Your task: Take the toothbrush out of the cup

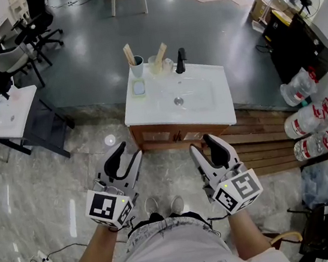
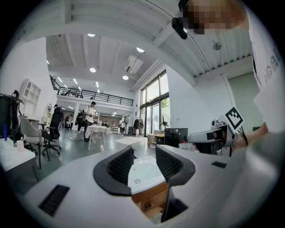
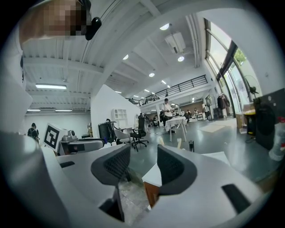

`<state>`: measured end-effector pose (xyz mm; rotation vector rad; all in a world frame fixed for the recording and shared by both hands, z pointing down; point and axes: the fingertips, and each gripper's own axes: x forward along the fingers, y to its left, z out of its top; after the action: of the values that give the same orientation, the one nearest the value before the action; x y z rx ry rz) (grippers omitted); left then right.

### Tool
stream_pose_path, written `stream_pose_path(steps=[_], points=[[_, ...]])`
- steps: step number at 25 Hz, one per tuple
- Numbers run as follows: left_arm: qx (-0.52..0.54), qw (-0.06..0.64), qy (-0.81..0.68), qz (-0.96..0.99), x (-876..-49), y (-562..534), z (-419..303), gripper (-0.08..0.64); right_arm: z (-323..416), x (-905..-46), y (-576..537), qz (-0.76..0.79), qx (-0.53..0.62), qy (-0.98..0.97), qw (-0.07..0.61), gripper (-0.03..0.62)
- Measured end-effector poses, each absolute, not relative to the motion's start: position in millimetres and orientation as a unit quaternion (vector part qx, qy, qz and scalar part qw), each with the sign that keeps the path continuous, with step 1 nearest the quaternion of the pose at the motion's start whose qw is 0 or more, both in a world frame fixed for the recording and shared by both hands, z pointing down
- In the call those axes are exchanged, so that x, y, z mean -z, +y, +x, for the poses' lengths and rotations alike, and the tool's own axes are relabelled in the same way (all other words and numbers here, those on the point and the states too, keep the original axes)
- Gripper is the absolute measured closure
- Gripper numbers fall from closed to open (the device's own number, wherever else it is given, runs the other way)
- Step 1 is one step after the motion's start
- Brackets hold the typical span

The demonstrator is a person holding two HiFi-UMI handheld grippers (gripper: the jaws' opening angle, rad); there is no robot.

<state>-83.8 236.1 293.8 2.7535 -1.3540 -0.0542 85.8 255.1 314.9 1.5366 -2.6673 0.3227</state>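
A tan toothbrush [image 1: 129, 54] leans in a pale cup [image 1: 137, 69] on the desk [image 1: 221, 110]; left tongs [image 1: 126, 155] and right tongs [image 1: 204, 144] gape apart, empty.

Your white tabletop [image 1: 218, 106] with its sunken basin [image 1: 178, 100]
Along its far edge you have a pale cup [image 1: 137, 69], a clear cup [image 1: 155, 67] and a black faucet [image 1: 181, 60]; a small square dish [image 1: 138, 88] lies just in front of the pale cup.
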Motion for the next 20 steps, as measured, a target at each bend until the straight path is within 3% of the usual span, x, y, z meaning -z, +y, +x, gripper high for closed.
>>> stream_pose_path(steps=[20], points=[[0.01,0.034,-0.473,0.88,-295.0,242.8,-63.5,0.316,118.6,-318.1,257.3,0.479,-0.11,-0.871,0.012,0.31]])
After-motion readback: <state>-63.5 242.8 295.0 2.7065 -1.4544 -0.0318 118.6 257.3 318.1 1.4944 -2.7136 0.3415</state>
